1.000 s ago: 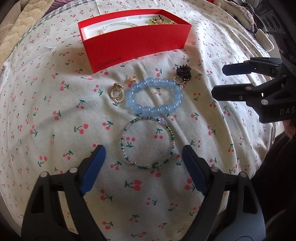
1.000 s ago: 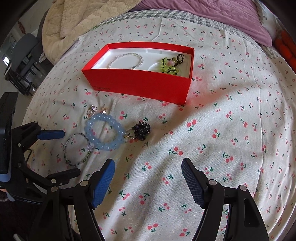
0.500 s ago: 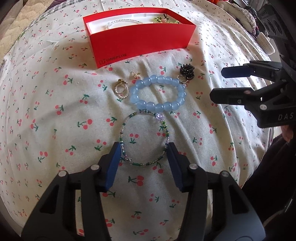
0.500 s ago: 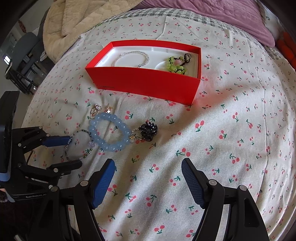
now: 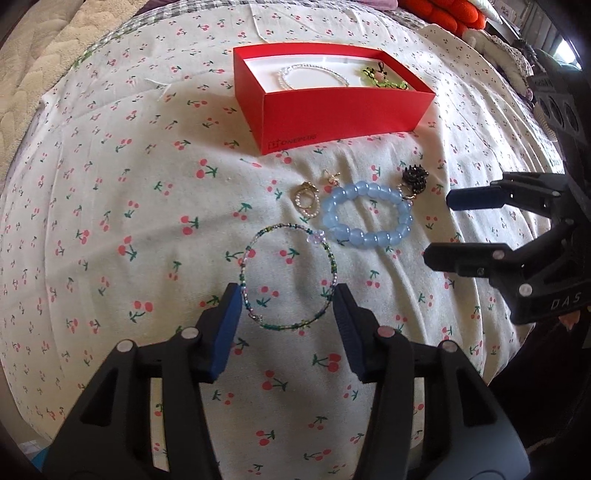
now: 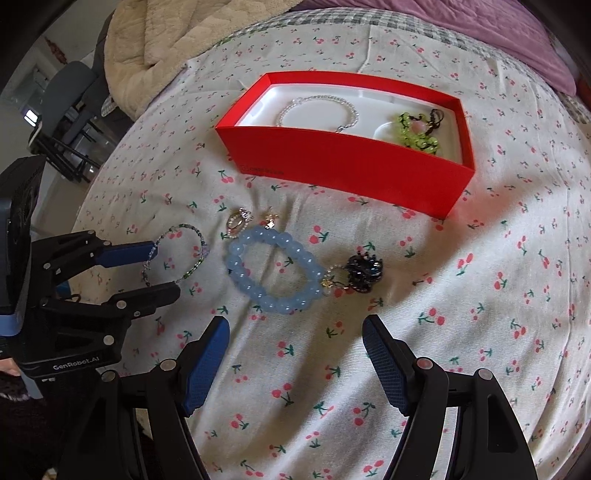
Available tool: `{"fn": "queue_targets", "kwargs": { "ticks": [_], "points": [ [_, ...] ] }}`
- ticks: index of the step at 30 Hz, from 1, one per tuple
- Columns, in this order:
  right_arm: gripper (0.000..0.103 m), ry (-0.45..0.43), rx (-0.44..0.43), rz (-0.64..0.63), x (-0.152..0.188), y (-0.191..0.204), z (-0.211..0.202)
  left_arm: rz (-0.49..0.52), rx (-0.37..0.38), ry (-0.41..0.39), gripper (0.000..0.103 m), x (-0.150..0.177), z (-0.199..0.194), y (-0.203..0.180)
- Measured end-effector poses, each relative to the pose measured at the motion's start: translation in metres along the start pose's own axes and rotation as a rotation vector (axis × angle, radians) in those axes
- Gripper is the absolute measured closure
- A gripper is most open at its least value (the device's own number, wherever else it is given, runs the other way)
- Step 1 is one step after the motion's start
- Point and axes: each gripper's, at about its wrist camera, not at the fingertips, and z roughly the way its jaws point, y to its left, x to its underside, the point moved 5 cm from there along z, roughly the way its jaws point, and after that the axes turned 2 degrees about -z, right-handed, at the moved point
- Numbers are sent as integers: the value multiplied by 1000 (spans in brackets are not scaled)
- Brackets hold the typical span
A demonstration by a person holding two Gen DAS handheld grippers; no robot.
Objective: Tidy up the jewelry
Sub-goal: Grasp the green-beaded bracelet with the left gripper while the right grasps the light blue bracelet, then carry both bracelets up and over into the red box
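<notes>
A thin green beaded bracelet lies on the cherry-print cloth, also in the right wrist view. My left gripper is open, its pads flanking the bracelet's near half. Beyond lie a chunky pale blue bead bracelet, a pearl ring, a small gold charm and a black hair claw. A red box at the back holds a clear bead bracelet and a green bead piece. My right gripper is open and empty, just short of the blue bracelet.
The cloth covers a bed. A beige quilt and purple blanket lie at the back. A chair stands off the bed's left edge. Orange cushions sit at the far right.
My left gripper has narrowed and moved forward until its pads flank the green bracelet. My right gripper has drifted slightly closer to the jewelry. The jewelry has not moved.
</notes>
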Motion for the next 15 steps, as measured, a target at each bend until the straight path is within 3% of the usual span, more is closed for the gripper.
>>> {"fn": "queue_targets", "kwargs": {
  "ticks": [6, 11, 15],
  "points": [
    [30, 54, -103, 113, -7, -2, 23, -24, -7, 6, 50, 1, 0, 6],
    [38, 49, -101, 175, -16, -7, 31, -28, -3, 4, 50, 0, -2, 7],
    [52, 45, -72, 181, -21, -4, 36, -28, -3, 3, 50, 1, -2, 6]
  ]
}}
